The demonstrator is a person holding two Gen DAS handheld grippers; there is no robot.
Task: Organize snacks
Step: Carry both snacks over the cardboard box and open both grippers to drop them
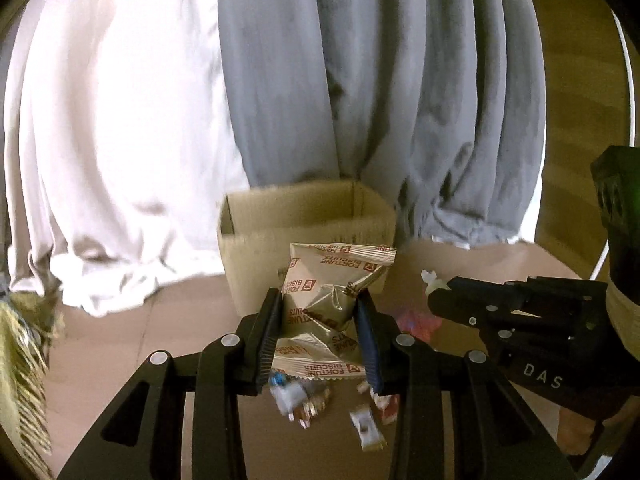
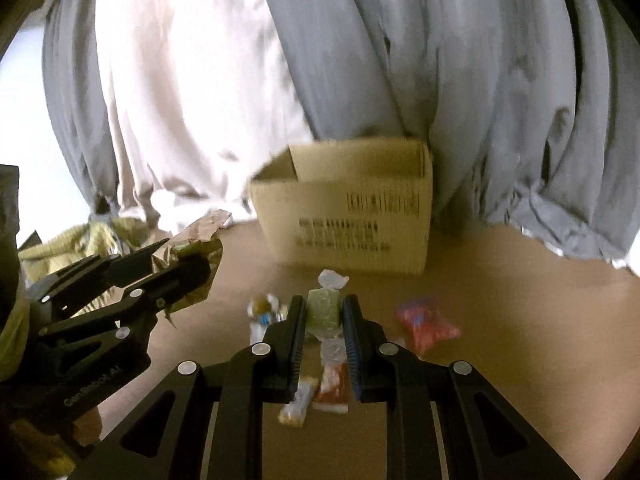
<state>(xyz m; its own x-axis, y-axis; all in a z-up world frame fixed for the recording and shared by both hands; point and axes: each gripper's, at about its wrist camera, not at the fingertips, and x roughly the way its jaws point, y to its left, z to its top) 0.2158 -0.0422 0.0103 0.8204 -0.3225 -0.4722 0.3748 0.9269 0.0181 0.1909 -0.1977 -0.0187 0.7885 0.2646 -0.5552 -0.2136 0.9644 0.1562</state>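
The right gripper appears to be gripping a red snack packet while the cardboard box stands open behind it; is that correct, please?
Not quite: the right gripper grips a green snack in clear wrap, as the right wrist view shows; the red packet lies on the floor. The cardboard box does stand open behind.

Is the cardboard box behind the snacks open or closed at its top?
Open. The cardboard box shows its inner back wall and no flaps cover the top in both wrist views. Whether anything lies inside, the pictures cannot tell.
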